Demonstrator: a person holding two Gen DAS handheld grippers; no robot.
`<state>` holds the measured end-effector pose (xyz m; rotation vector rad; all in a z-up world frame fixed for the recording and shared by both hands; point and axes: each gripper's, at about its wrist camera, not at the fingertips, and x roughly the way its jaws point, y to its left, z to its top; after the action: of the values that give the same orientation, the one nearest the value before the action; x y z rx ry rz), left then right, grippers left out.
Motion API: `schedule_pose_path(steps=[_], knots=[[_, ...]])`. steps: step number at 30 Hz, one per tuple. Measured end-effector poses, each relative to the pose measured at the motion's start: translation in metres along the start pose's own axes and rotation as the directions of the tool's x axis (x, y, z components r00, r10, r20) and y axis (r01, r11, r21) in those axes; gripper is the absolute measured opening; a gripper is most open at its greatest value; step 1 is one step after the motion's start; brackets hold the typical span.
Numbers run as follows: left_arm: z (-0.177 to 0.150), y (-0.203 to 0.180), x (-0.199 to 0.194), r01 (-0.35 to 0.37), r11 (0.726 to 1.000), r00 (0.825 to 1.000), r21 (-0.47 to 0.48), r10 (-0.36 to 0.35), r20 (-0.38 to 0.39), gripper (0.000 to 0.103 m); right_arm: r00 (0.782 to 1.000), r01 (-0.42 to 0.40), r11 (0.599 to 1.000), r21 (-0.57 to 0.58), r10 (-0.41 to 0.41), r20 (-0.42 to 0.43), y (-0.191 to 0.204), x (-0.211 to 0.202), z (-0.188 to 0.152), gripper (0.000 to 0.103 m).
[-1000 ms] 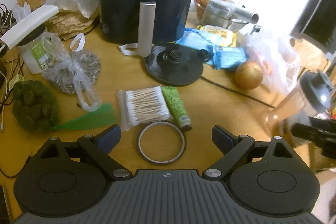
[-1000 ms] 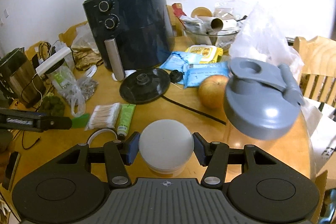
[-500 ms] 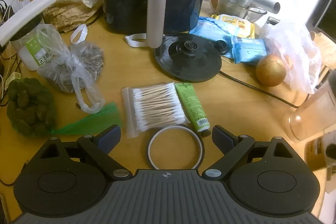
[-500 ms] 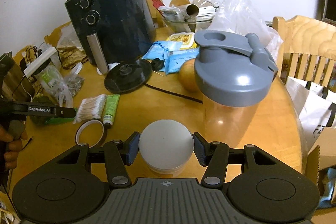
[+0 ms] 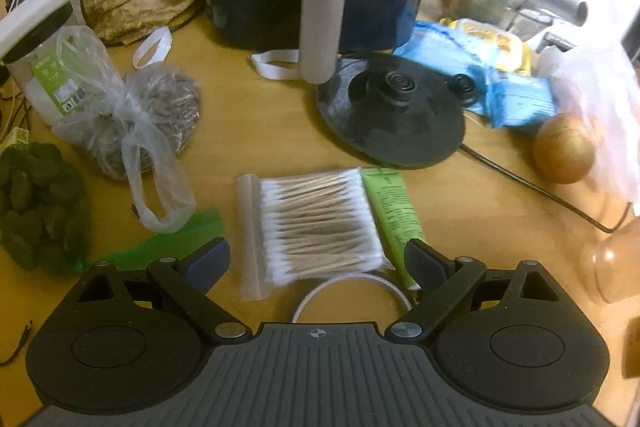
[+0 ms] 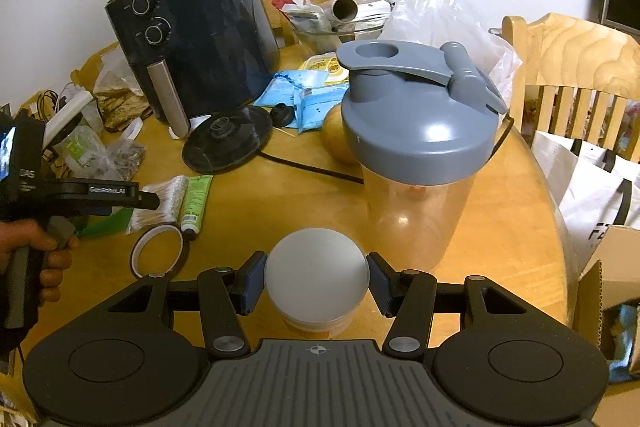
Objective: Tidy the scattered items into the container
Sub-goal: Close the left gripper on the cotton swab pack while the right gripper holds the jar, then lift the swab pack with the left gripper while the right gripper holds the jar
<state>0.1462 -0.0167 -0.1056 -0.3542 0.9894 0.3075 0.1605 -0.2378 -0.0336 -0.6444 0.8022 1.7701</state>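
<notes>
Both claws hang over a round wooden table [image 6: 500, 211]: the right gripper [image 6: 316, 281] has its pads pressed on a small round jar with a pale grey lid [image 6: 316, 277], holding it at six o'clock in its own view, while the left gripper [image 5: 316, 261] stands wide with nothing between its fingers, low over the scattered things. At eleven o'clock on the table stands a big dark navy air fryer with a silver handle [image 6: 196, 47], with a flat black round kettle base [image 6: 226, 143] in front of it. At one o'clock from the held jar stands a clear plastic shaker bottle with a grey flip lid [image 6: 416, 147], upright. In the left wrist view a clear flat bag of cotton swabs [image 5: 316, 227] lies dead ahead at twelve o'clock, between the open fingertips and slightly beyond them; a green squeeze tube [image 5: 394, 213] lies touching it at one o'clock, and a thin ring of tape [image 5: 352, 291] sits at six o'clock, partly hidden under the gripper body. A cardboard box [image 6: 612, 283] shows at three o'clock off the table edge.
</notes>
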Motion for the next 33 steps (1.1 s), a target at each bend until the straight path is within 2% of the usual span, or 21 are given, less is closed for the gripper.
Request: schedule_pose_path(steps=[6,9,12,15,18,28,33], knots=[[0.006,0.004,0.018,0.001,1.0,1.0,-0.017,-0.001,-0.023,0.095,1.0,0.016,1.0,0.011,-0.016,-0.006,-0.005,0.0,-0.002,0.057],[0.008,0.01,0.027,0.038,0.998,0.998,-0.051,-0.04,-0.04,0.095,1.0,0.019,1.0,0.015,-0.019,-0.004,-0.007,-0.001,-0.002,0.057],[0.008,0.013,0.036,0.053,0.996,0.996,-0.071,-0.058,-0.074,0.08,1.0,0.024,1.0,0.02,-0.024,-0.005,-0.009,-0.002,-0.002,0.057],[0.008,0.012,0.034,0.056,0.997,0.997,-0.06,-0.059,-0.056,0.073,1.0,0.027,0.999,0.022,-0.027,-0.004,-0.009,-0.003,-0.003,0.057],[0.009,0.014,0.031,0.064,0.996,0.997,-0.066,-0.067,-0.045,0.071,1.0,0.028,0.999,0.026,-0.028,-0.001,-0.01,-0.005,-0.004,0.057],[0.01,0.013,0.007,0.082,0.996,0.997,-0.041,-0.082,0.006,0.07,1.0,0.014,1.0,0.011,-0.014,0.008,-0.004,-0.009,-0.003,0.057],[0.009,0.01,-0.021,0.11,0.994,0.992,-0.018,-0.108,0.071,0.07,1.0,0.003,1.0,0.003,-0.003,0.016,0.0,-0.012,-0.001,0.057]])
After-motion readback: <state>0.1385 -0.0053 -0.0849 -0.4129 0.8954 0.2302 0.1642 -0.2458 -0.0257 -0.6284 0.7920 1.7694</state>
